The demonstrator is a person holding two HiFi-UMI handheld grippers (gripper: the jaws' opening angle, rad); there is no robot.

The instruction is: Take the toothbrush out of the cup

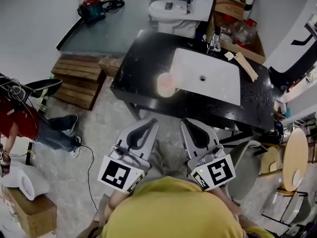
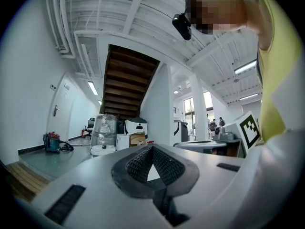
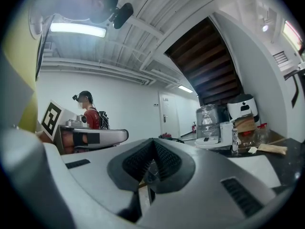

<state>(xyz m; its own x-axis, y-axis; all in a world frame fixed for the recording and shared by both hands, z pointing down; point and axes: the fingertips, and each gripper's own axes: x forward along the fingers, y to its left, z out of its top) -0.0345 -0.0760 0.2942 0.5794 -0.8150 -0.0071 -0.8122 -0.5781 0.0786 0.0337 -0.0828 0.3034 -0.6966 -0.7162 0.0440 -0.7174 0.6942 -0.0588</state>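
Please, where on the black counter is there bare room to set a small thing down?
The glossy black counter is bare left of the white rectangular sink, behind the pale pink cup, and along the front strip between sink and edge. Right of the sink is free too, but speckled. The back right corner is crowded: metal tap and light wooden strips.

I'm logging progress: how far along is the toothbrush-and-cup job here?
Nothing looks done yet. The pink cup stands on the black counter at the sink edge; its contents are too blurred to tell. In hand: nothing; left tongs and right tongs are shut, empty, short of the counter. Left: reach, grip the toothbrush, lift it out.
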